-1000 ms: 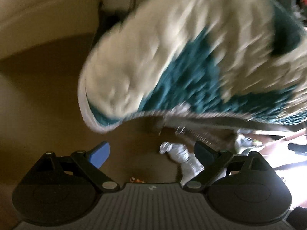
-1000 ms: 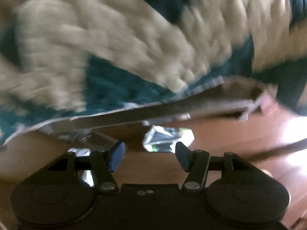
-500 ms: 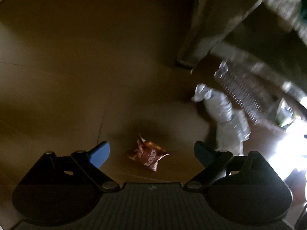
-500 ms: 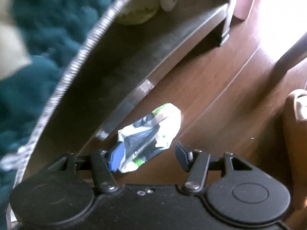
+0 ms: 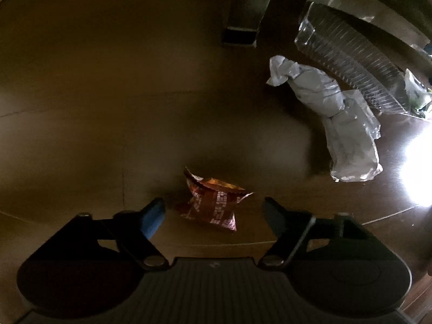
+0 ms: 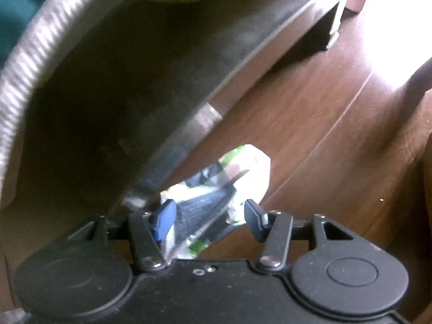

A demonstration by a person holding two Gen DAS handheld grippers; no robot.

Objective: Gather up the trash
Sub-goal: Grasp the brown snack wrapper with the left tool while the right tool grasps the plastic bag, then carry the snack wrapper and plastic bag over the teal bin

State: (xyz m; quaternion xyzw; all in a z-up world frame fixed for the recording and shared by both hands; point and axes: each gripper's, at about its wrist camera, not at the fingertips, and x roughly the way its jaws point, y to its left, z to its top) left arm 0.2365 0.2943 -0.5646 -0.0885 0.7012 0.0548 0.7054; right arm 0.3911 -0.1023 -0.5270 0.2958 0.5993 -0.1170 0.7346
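Observation:
A crumpled red-brown snack wrapper [image 5: 213,202] lies on the dark wood floor [image 5: 108,108]. My left gripper [image 5: 213,214] points straight down over it, a fingertip on either side. Its jaws are closing and the pads [image 5: 154,216] stand clear of the wrapper. In the right wrist view a green, white and black wrapper [image 6: 243,167] lies on the floor at the edge of a low shelf board [image 6: 135,81]. My right gripper [image 6: 209,212] straddles its near end, jaws closing. The left pad [image 6: 164,218] lies over the wrapper, and I see no squeeze.
A crumpled grey-white bag [image 5: 337,113], a clear ribbed plastic tray [image 5: 345,56] and another green-white wrapper [image 5: 415,91] lie to the right of the left gripper. A furniture leg [image 5: 243,13] stands beyond. A teal blanket's hem [image 6: 32,54] hangs at the left.
Both grippers have come down from the blanket to the floor. The left jaws have narrowed around the red-brown wrapper. The right gripper has moved in onto the green-white wrapper.

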